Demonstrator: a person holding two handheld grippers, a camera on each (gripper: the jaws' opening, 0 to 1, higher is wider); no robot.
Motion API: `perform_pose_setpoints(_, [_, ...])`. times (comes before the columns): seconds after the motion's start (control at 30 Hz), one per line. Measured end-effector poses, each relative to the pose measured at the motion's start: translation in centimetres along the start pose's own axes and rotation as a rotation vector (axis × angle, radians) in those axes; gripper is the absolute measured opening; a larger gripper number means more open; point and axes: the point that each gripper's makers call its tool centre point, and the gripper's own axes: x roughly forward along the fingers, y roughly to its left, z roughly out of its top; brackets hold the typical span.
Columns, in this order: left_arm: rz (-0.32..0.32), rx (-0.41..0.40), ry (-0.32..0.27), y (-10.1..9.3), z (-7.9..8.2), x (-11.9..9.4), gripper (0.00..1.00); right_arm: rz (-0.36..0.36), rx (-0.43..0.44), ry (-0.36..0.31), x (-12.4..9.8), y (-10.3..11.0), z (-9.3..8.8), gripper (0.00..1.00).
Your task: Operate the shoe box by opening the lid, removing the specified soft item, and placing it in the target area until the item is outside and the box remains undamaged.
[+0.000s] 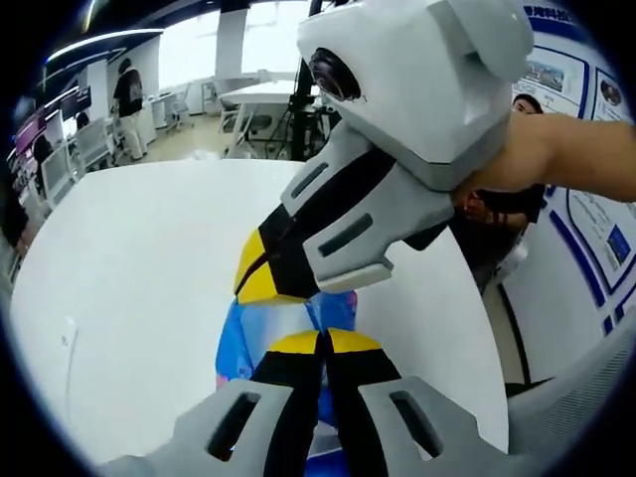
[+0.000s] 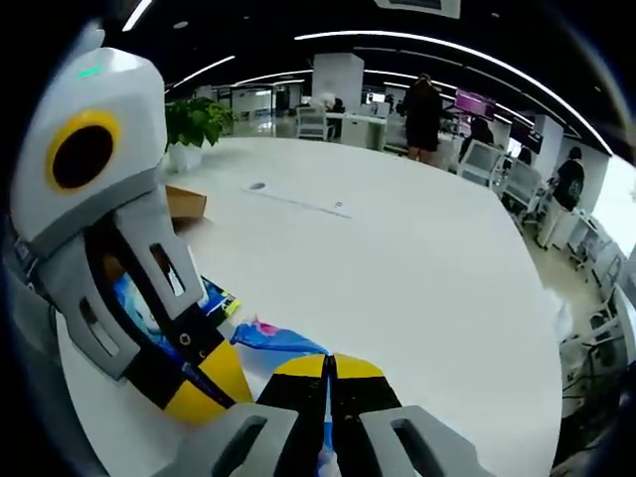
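Observation:
A soft blue item [image 1: 246,333] with pink and white print lies on the white table between both grippers. My left gripper [image 1: 323,343] is shut, with blue material showing in the slit between its jaws. The right gripper [image 1: 266,280] reaches down from the upper right, held by a hand [image 1: 542,149], its yellow tips resting on the item's top edge. In the right gripper view, my right gripper [image 2: 328,368] is shut on the blue item [image 2: 280,338]. The left gripper [image 2: 204,393] looms at the left, over the item. A brown cardboard box [image 2: 185,204] sits behind it.
The white table [image 1: 149,258] spreads wide to the left and far side, its edge [image 2: 517,378] curving at the right. A potted plant [image 2: 197,119] stands beyond the box. People and desks with monitors [image 2: 477,104] fill the room behind.

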Motion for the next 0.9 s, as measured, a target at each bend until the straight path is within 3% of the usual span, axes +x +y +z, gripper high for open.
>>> perform_pose_setpoints(0.23, [0.001, -0.047, -0.02, 0.16, -0.23, 0.32, 0.0, 0.001, 0.022, -0.006, 0.54, -0.11, 0.12, 0.0])
perform_pose_setpoints(0.9, [0.035, -0.056, -0.012, 0.28, -0.18, 0.45, 0.0, -0.006, 0.05, -0.011, 0.57, -0.11, -0.17, 0.0])
